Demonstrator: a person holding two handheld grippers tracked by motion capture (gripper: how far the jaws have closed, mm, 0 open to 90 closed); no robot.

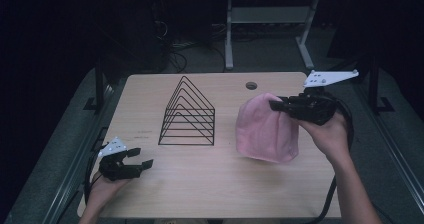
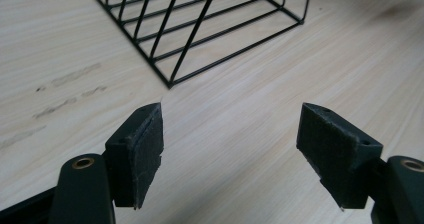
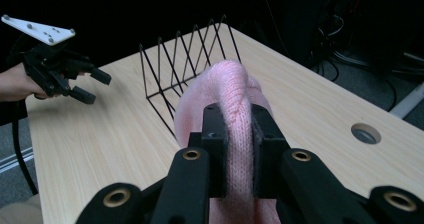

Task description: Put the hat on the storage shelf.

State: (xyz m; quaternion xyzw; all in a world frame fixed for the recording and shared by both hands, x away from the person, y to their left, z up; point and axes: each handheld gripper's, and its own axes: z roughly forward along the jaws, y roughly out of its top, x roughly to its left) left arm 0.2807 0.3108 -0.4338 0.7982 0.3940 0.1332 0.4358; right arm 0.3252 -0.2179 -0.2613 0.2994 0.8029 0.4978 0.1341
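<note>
**A:** Where does your right gripper (image 1: 274,104) stand?

**B:** You have it clenched on the pink knit hat (image 1: 265,129). In the right gripper view the two black jaws pinch a fold of the hat's edge between the pads (image 3: 260,149), and the rest of the knit bulges up past them and hangs below.

**A:** And the hat itself?

**B:** From the high view it hangs from your gripper over the right half of the wooden table (image 1: 200,184), with its lower edge at or just above the tabletop; you can't tell from here whether it touches. It sits to the right of the black wire rack (image 1: 187,114), near it but apart. The round cable hole (image 1: 251,85) lies behind the hat, toward the far edge.

**A:** What about your left gripper (image 1: 140,158)?

**B:** You hold it released, jaws spread wide with nothing between them. The left gripper view shows bare wood between the pads (image 2: 147,154), and a near corner of the rack ahead of them. It hovers low over the near left corner of the table, well apart from the hat.
</note>
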